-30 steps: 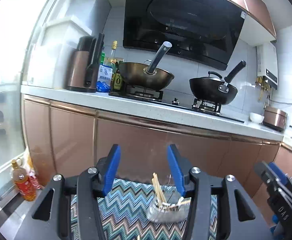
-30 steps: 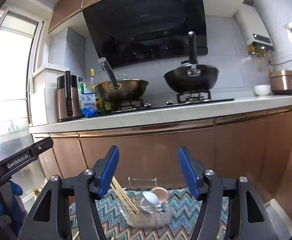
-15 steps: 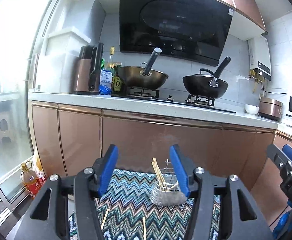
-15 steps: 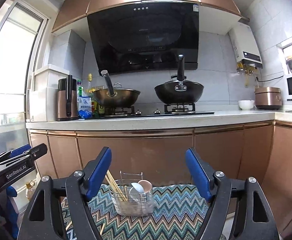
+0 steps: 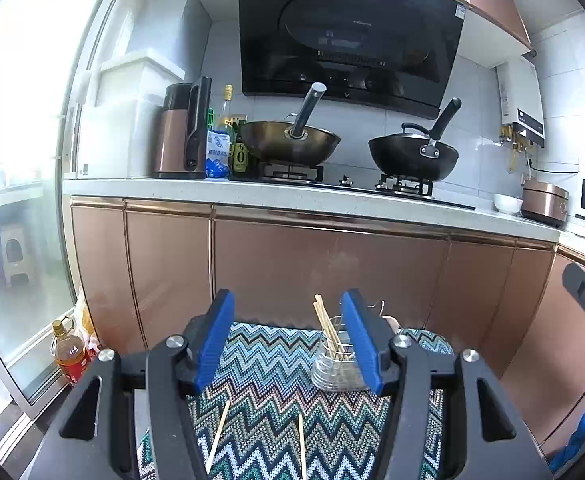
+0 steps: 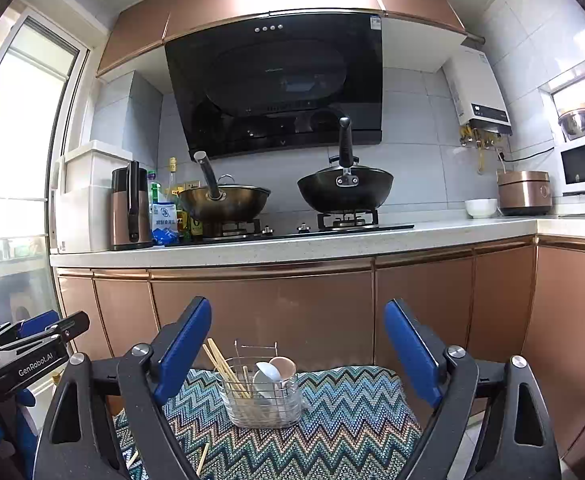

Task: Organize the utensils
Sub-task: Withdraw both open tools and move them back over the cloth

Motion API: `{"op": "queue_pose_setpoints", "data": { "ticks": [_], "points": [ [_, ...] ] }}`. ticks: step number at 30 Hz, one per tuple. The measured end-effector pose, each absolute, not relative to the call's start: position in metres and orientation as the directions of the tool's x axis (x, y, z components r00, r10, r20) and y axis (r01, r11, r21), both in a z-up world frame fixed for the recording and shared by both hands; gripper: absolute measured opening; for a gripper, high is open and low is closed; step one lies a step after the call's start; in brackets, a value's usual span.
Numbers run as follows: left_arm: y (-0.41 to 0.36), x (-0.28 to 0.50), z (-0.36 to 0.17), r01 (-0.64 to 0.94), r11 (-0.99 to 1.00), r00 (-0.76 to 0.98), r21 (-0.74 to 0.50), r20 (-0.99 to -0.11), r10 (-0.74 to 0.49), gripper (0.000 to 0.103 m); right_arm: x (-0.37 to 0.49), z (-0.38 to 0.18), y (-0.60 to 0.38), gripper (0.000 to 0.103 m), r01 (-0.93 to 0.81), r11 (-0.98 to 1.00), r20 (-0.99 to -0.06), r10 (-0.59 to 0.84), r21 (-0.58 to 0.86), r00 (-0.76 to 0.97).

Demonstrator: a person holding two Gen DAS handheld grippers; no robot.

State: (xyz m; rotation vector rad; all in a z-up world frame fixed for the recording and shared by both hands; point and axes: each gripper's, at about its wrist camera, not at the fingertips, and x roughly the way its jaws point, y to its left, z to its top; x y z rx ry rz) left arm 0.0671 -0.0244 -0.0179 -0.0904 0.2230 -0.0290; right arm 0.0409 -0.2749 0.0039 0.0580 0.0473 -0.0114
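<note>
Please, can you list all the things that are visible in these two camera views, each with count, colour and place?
Wire utensil basket: one, silver, on zigzag cloth.
Zigzag woven cloth: one, multicoloured, under basket.
Wooden chopsticks in basket: several, tan.
Loose wooden chopsticks: two, tan, on cloth.
Spoons: two, white and pinkish, in basket.
Woks: two, dark, on stove.
Kettle: one, copper-black, counter left.
Left gripper: blue pads, opening, empty.
Right gripper: blue pads, opening, empty.

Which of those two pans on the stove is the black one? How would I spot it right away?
Find the big black range hood on the wall, then look down to the gas stove below it. Two woks sit there; the black wok is on the right burner. Its neighbour, the bronze wok, is brownish with a metal-tipped handle.
</note>
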Motion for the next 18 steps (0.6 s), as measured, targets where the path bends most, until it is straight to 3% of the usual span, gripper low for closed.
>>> {"op": "queue_pose_setpoints", "data": {
  "ticks": [6, 18],
  "points": [
    [-0.023, 0.062, -0.019, 0.015, 0.996, 0.976, -0.083, -0.215, -0.032, 0.058, 0.036, 0.004, -0.274, 0.103, 0.006, 0.999, -0.037, -0.004, 0.040, 0.999],
    [-0.009, 0.058, -0.016, -0.013, 0.995, 0.979, -0.095, -0.206, -0.007, 0.059, 0.028, 0.005, -0.275, 0.103, 0.012, 1.000, 0.010, -0.012, 0.013, 1.000]
  ]
}}
